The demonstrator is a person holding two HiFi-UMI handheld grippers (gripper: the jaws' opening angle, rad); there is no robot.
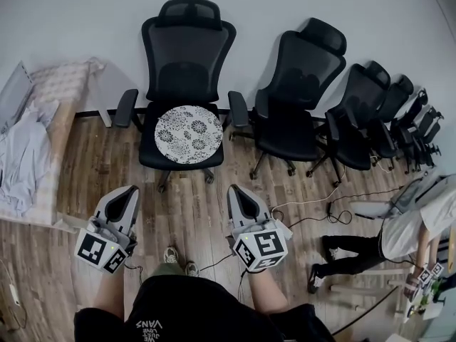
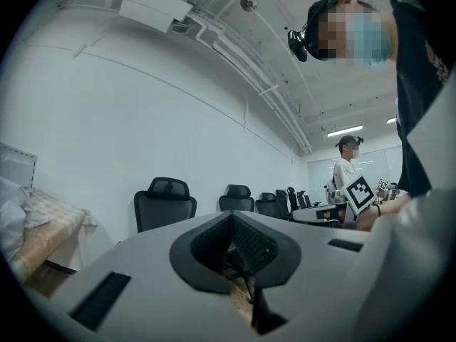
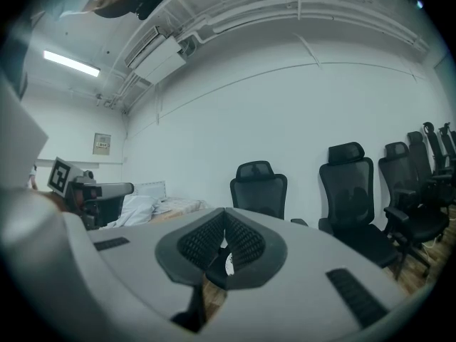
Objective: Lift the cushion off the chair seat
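A round white cushion with a dark floral print [image 1: 187, 133] lies flat on the seat of a black mesh office chair [image 1: 187, 55] against the far wall. My left gripper [image 1: 127, 195] is shut and held level over the wooden floor, short of the chair and to its left. My right gripper [image 1: 238, 192] is shut too, at the same distance and to the right of the seat. Neither holds anything. In the left gripper view the jaws meet [image 2: 232, 219] with the chair's back [image 2: 165, 201] beyond. In the right gripper view the closed jaws [image 3: 224, 228] hide most of the seat; a sliver of white shows between them.
More black office chairs [image 1: 296, 102] stand in a row to the right along the wall. A bed with light bedding [image 1: 28, 144] sits at the left. Cables [image 1: 313, 212] trail on the floor at the right, near another person [image 1: 399, 237] with grippers.
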